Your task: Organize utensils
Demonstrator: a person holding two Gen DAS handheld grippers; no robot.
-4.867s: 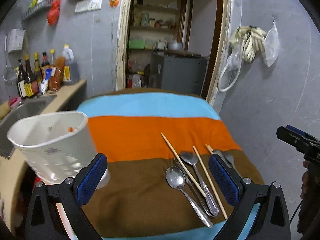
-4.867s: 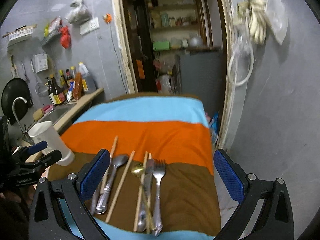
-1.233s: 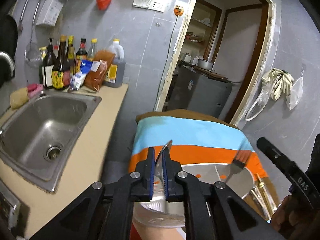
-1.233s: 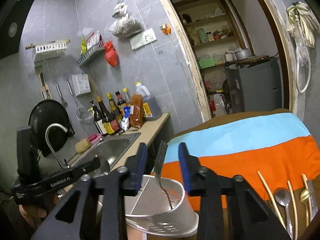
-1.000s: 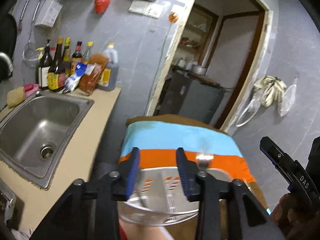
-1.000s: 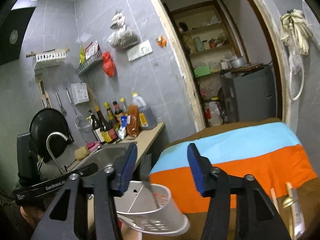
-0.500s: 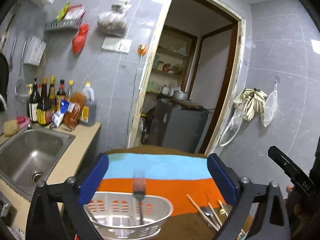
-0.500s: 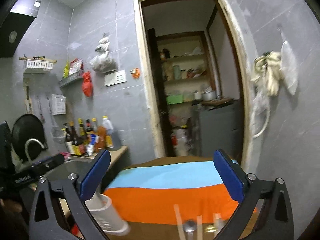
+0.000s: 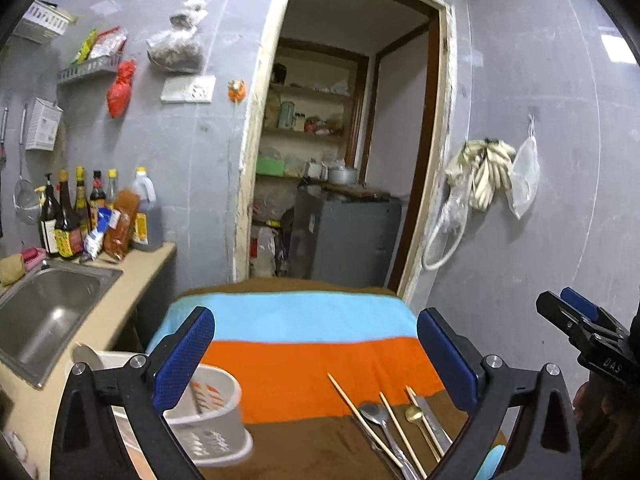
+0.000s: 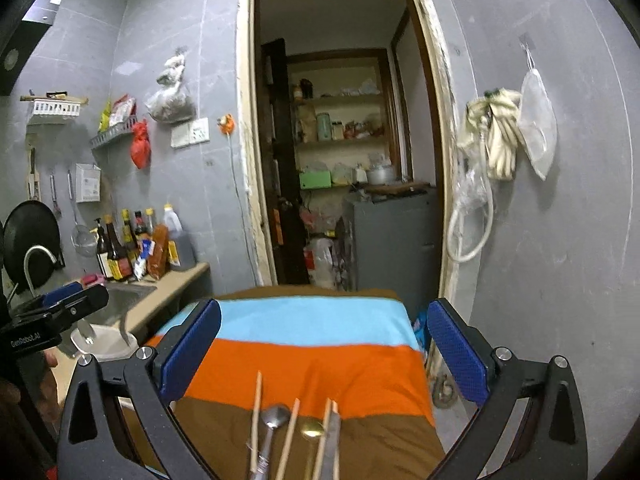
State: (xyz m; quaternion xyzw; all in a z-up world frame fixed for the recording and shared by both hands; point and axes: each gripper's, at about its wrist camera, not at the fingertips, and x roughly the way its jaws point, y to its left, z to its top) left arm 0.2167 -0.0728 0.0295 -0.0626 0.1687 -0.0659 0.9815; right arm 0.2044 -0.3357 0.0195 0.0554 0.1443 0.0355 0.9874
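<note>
Grey-tiled kitchen, striped cloth [image 9: 296, 364] in brown, orange and blue bands covering the work surface. Nearest, left gripper [image 9: 316, 360]: jaws just opened to their widest, blue pads well apart, nothing between them. Right gripper [image 10: 324, 352]: likewise just opened wide, nothing held. Near right on the brown band, loose utensils side by side: silver spoon [image 9: 376, 414], small gold spoon [image 9: 413, 414], table knife [image 9: 432, 420], and several wooden chopsticks [image 9: 360, 412] laid lengthwise among them; the same group lies at the near edge of the right wrist view, with the silver spoon [image 10: 275, 418] left of the gold one [image 10: 312, 429]. Near left, white slotted utensil holder [image 9: 212, 416] at the cloth's left edge, partly behind the left gripper's finger; its contents cannot be made out. Further left, steel sink [image 9: 44, 316] set in a beige counter [image 9: 132, 288], with a row of sauce bottles [image 9: 80, 216] at the far wall. Far centre, open doorway [image 9: 340, 160] to a pantry with shelves and a grey cabinet [image 9: 344, 236]. Far right wall: gloves [image 9: 484, 172] and a white hose [image 9: 444, 236] hanging from hooks.
</note>
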